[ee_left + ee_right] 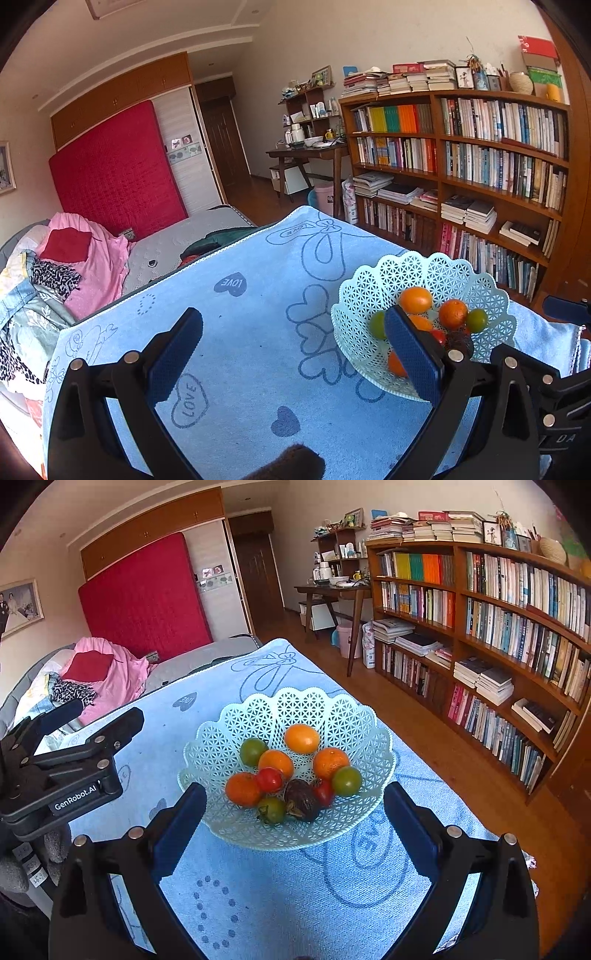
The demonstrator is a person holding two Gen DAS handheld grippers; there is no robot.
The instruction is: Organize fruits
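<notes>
A pale green lattice basket [343, 716] [354, 295] stands on a blue towel-covered table [280, 893] [258, 332]. In it lie several oranges [302, 738] [416, 300], green fruits [346, 781] [476, 320], red tomatoes [269, 779] and a dark brown fruit [301, 799]. My right gripper [295, 823] is open, its fingers straddling the basket's near rim from above. My left gripper [293, 350] is open over bare towel left of the basket, its right finger [413, 354] covering part of the fruit. The left gripper's body [74, 771] shows in the right wrist view.
A bed with a pink blanket [92, 266] and heaped clothes lies left of the table. A tall wooden bookshelf [498, 627] runs along the right wall across a strip of wood floor. A desk [310, 155] stands at the far wall.
</notes>
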